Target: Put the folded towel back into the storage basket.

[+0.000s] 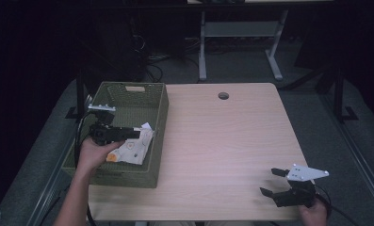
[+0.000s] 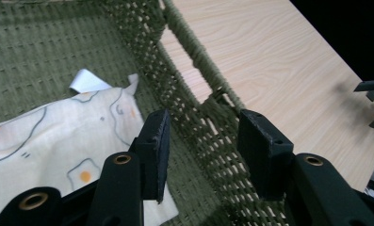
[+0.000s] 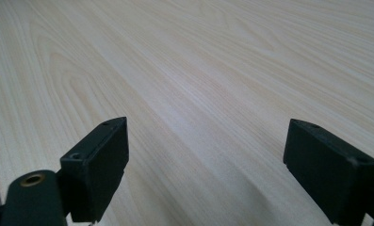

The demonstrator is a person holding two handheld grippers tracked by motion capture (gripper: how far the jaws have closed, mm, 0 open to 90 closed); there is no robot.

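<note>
- The basket [image 1: 158, 115] sits on the table's [image 1: 222, 136] left side, with the cloth [image 1: 135, 148] lying inside, near its right wall.
- The left gripper [image 2: 203, 141] hangs over the cloth's edge, fingers [image 2: 156, 141] half apart and holding nothing.
- The right gripper [image 1: 274, 181] rests near the table's front right corner, fingers [image 3: 100, 160] wide apart, empty.

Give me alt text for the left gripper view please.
Two black fingers of the left gripper stand apart with nothing between them, above a cream printed cloth lying in a green woven basket. Beyond the basket's rim lies the light wooden table.
</note>
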